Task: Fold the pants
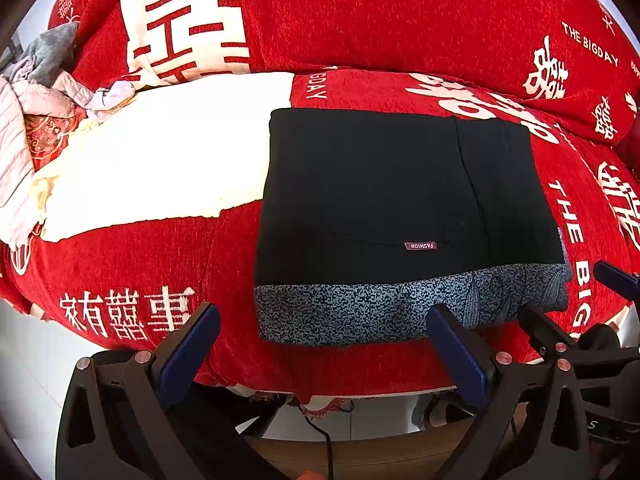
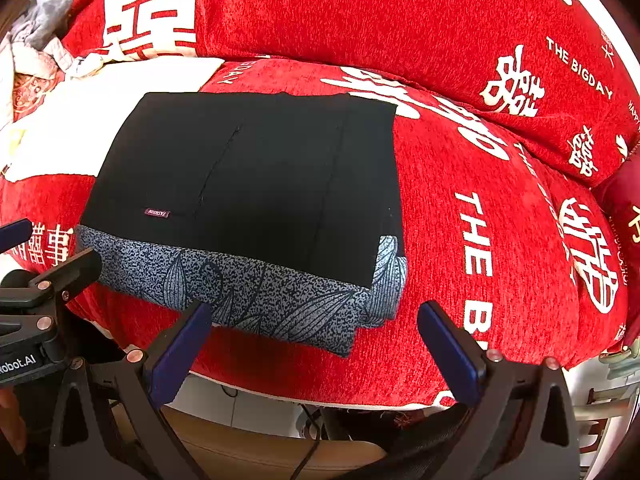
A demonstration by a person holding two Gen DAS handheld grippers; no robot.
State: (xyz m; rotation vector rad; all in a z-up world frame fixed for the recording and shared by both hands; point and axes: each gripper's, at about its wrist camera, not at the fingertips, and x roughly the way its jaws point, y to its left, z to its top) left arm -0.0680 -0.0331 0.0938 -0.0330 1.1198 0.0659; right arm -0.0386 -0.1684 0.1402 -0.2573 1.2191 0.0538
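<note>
The black pants (image 1: 384,192) lie folded into a flat rectangle on the red sofa seat (image 1: 132,256), with a small maroon label (image 1: 421,245) and a blue-grey patterned band (image 1: 360,308) along the near edge. The same pants (image 2: 248,176) and band (image 2: 240,288) fill the middle of the right wrist view. My left gripper (image 1: 324,316) hovers open just in front of the near edge, holding nothing. My right gripper (image 2: 314,314) also stands open before the pants' near right corner, empty. Each gripper shows at the other view's side.
The sofa backrest (image 1: 360,16) rises behind, red with white lettering. A cream blanket (image 1: 160,152) lies left of the pants, and a pile of loose clothes (image 1: 36,88) sits at the far left. Below the seat edge are a floor, a cable (image 1: 320,432) and a wooden surface.
</note>
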